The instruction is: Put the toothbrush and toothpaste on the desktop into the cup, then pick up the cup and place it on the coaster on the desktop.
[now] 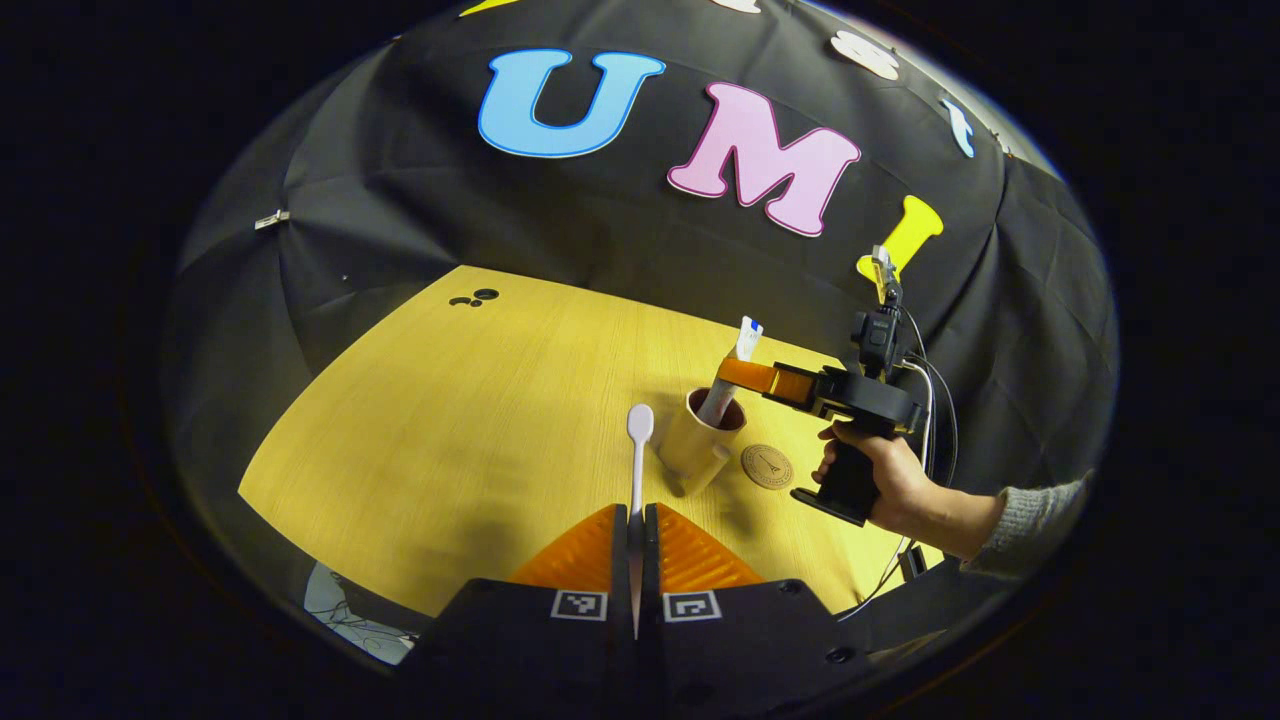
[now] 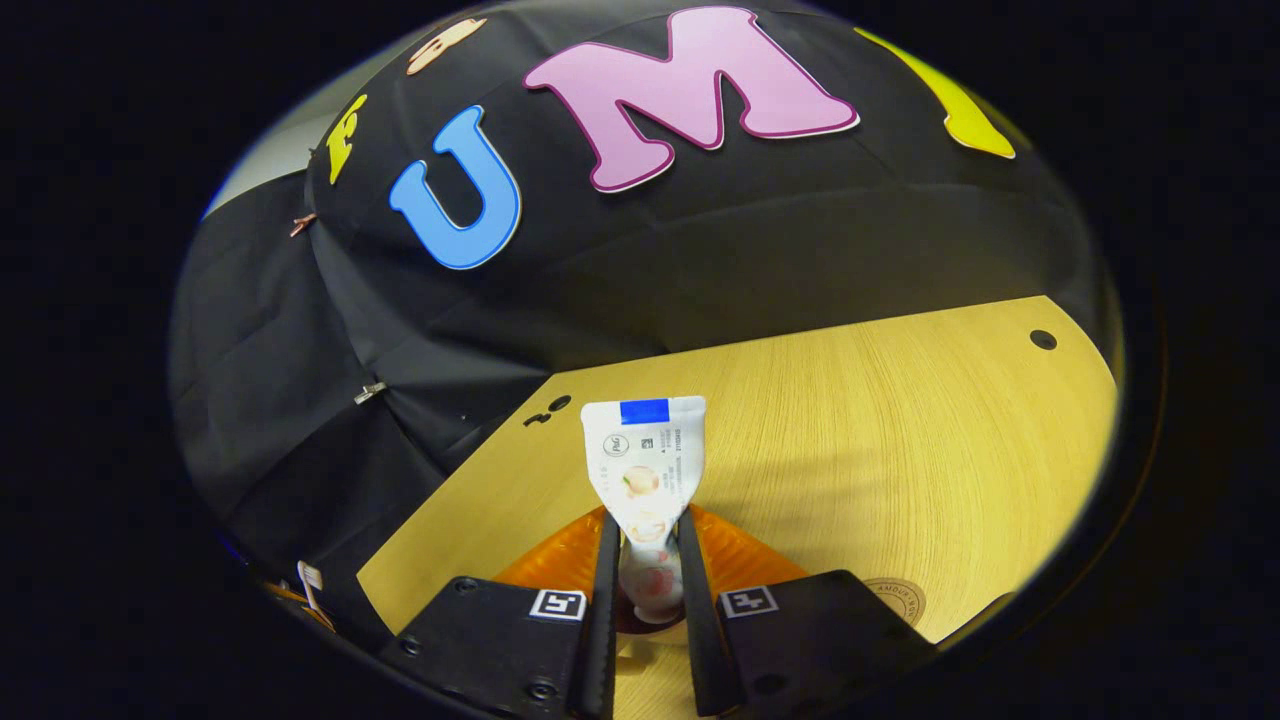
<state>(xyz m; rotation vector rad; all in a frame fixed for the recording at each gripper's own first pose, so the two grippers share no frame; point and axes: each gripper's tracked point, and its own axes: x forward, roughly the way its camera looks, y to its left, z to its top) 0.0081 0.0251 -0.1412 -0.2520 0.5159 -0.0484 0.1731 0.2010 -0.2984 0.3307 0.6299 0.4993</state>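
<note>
My left gripper [image 1: 637, 512] is shut on the handle of a white toothbrush [image 1: 639, 430], whose head sticks up in front of me, just left of the tan cup [image 1: 695, 445]. The cup stands on the wooden desktop with a round brown coaster [image 1: 767, 466] beside it on the right. A white toothpaste tube [image 1: 748, 336] stands tilted in the cup, and my right gripper [image 1: 735, 375] holds it from the right. In the right gripper view the tube [image 2: 645, 465] rises between the fingers of my right gripper [image 2: 645, 525], its lower end in the cup's dark inside [image 2: 622, 615]. The coaster [image 2: 895, 598] lies low right.
A hand [image 1: 900, 485] in a grey sleeve holds the right gripper's handle, with cables trailing behind. Small dark holes [image 1: 475, 297] mark the desktop's far left corner, and another hole [image 2: 1043, 339] sits near its far right edge. Black cloth walls close the desk in.
</note>
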